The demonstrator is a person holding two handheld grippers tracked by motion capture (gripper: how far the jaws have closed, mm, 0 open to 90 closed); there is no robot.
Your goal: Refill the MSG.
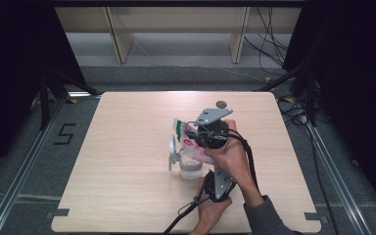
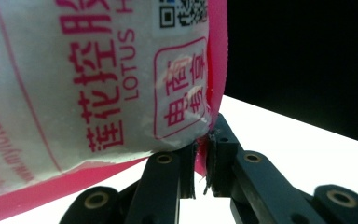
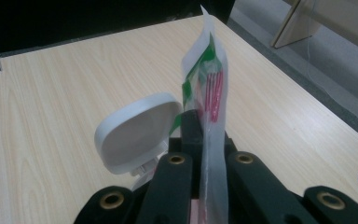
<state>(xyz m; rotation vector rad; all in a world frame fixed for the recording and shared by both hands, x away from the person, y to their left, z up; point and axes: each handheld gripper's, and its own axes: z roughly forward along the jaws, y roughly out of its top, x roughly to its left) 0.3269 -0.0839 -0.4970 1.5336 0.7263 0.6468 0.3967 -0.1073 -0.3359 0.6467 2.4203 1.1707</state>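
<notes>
Both grippers clamped on one bag, above a jar at table centre.
L gripper (image 2: 200,163) pinches the pink edge of the bag (image 2: 93,79); R gripper (image 3: 205,154) is closed on its clear top strip. Wooden table (image 1: 127,196), grey floor, dark curtains at 3 and 9 o'clock. Clear jar (image 1: 191,169) w/ white lid (image 3: 137,133) flipped open; contents unclear.

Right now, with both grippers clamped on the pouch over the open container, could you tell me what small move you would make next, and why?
Probably tip the pouch a little further toward the clear container. The left gripper pinches its pink bottom seam, the right gripper clamps its edge, and the white hinged lid stands open beside it, so pouring looks prepared.
</notes>
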